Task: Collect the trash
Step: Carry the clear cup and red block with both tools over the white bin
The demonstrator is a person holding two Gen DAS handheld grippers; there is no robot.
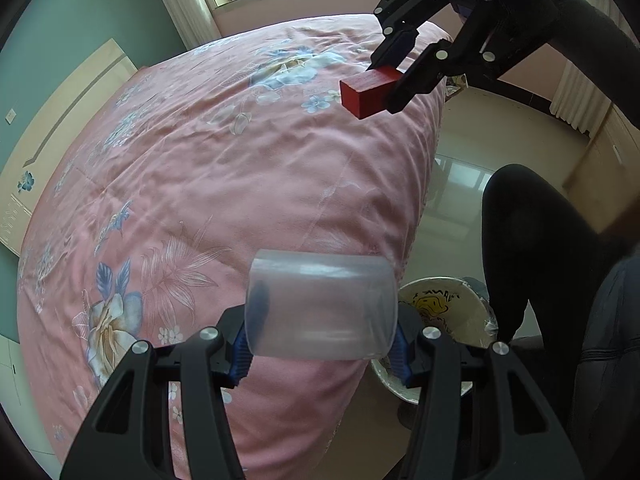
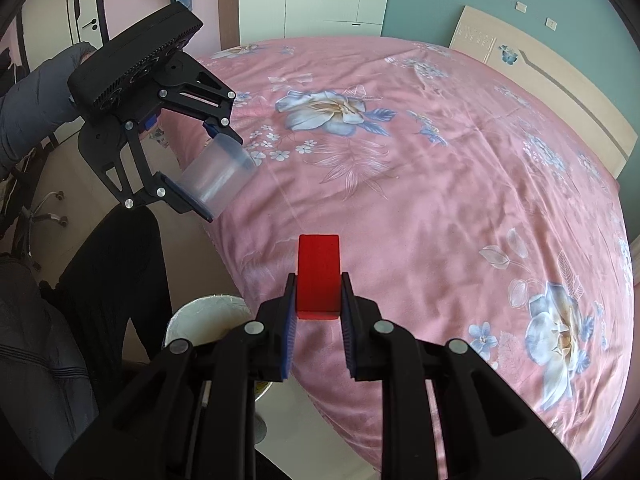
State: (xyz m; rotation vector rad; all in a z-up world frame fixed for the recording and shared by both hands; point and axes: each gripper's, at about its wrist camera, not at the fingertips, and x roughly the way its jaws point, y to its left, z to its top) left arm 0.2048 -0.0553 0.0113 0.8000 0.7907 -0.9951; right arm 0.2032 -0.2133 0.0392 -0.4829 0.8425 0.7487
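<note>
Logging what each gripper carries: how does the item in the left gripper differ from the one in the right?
The clear plastic cup is see-through and round; the red block is opaque and boxy with flat faces. The cup spans the left gripper with its fingers set wide; the block sits between the right gripper's fingers set narrow. The cup lies crosswise to its fingers; the block points forward along its own. Both are held up above the pink bedspread.

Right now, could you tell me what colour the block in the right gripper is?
The block is solid red, clearest in the right wrist view.
</note>
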